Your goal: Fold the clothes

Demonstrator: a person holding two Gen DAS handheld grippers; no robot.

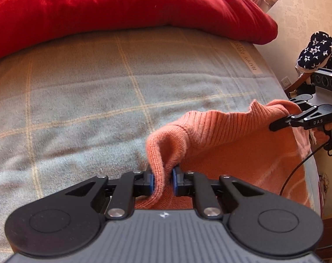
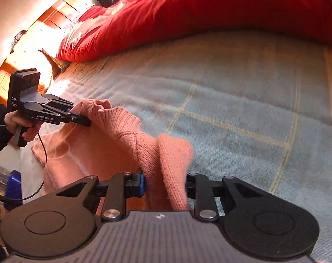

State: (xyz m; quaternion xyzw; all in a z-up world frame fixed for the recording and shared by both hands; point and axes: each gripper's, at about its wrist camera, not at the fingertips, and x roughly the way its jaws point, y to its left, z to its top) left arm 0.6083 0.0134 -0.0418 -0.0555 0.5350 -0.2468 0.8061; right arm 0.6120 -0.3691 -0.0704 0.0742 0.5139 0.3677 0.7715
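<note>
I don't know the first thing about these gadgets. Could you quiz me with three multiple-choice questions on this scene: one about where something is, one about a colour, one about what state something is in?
1. Where does the red duvet lie?
A. Along the far side of the checked blanket
B. Draped on the sweater
C. On the floor

2. What colour is the knitted sweater?
A. Navy
B. Salmon-orange
C. Green

3. What is the left tool doing?
A. Hanging open over bare blanket
B. Gripping the duvet
C. Pinching a fold of the sweater

Answers:
1 A: the duvet bulges beyond the blanket.
2 B: its ribbed knit is salmon-orange in both views.
3 C: fabric sits clamped between its blue pads; the right tool grips the sweater likewise.
</note>
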